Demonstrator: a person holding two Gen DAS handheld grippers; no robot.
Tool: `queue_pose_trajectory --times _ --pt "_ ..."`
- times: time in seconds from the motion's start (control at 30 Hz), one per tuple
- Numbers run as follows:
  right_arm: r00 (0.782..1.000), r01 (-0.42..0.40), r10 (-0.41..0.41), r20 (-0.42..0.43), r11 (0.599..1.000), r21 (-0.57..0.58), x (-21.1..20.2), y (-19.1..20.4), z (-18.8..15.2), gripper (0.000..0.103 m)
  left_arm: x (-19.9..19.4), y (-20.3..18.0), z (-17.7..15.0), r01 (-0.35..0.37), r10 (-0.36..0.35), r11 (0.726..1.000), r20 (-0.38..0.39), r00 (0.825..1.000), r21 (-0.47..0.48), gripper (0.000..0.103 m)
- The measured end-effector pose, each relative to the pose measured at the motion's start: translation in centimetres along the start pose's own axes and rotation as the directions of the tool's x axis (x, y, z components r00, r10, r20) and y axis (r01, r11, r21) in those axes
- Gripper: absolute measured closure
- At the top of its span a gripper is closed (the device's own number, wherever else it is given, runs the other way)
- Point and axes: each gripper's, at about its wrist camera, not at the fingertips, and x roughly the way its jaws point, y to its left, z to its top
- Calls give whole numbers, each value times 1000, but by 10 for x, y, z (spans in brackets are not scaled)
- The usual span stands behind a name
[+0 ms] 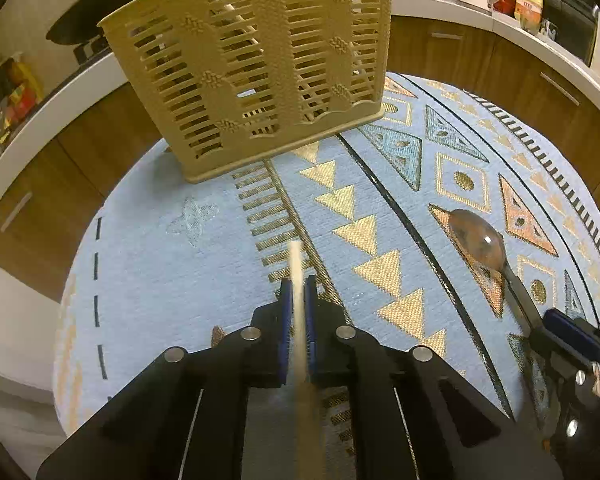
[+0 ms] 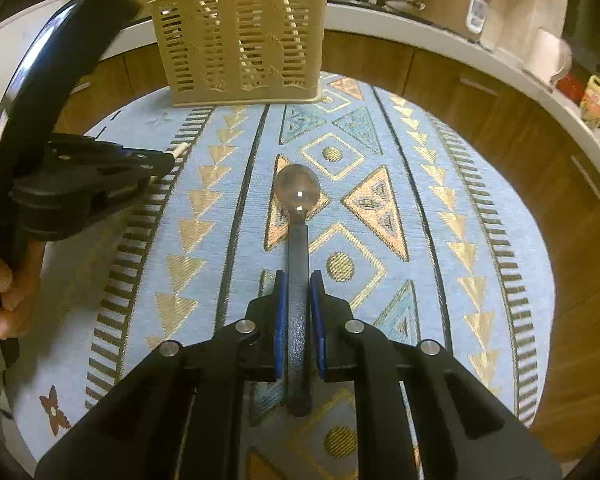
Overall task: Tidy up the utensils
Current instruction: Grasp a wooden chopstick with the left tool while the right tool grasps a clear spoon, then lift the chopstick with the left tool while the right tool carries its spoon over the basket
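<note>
Left gripper [image 1: 299,300]: matte black angular body, two blue finger pads [image 1: 285,320], four round silver bolt heads across the knuckles, thin pale lines running down each arm toward 6 o'clock. Right gripper [image 2: 298,300]: same build, black frame, blue pads [image 2: 281,320], four silver bolts. In the right wrist view, at 9 o'clock, the left unit shows a curved glossy black handle with a blue edge. Bare-skinned hand [image 2: 10,292] at 8 o'clock, fingers curled; a grey sleeve edge just below it.
</note>
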Motion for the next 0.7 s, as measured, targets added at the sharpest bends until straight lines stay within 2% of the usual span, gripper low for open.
queue_pose_trajectory --times 0.07,0.17,0.3,0.4,0.43,0.7 --pt "999 -42 43 -32 999 21 6 -11 6 93 -1 5 0 26 -26 999 1 1000 -25 100" --pt "991 -111 114 -74 993 45 10 -27 15 93 -3 20 -3 114 -114 990 10 993 -83 100" --pt "959 -224 237 -154 970 100 19 -41 30 90 -2 32 -3 191 -191 973 12 981 -131 100" --pt "938 -268 288 -192 955 126 25 -46 43 76 -3 38 -4 217 -217 966 17 976 -143 100" --pt "937 -269 289 -194 955 123 26 -45 47 73 -3 39 -4 226 -225 963 20 974 -146 100" --pt "941 -208 216 -262 976 59 48 -31 74 73 -9 45 -8 251 -248 955 41 968 -158 99"
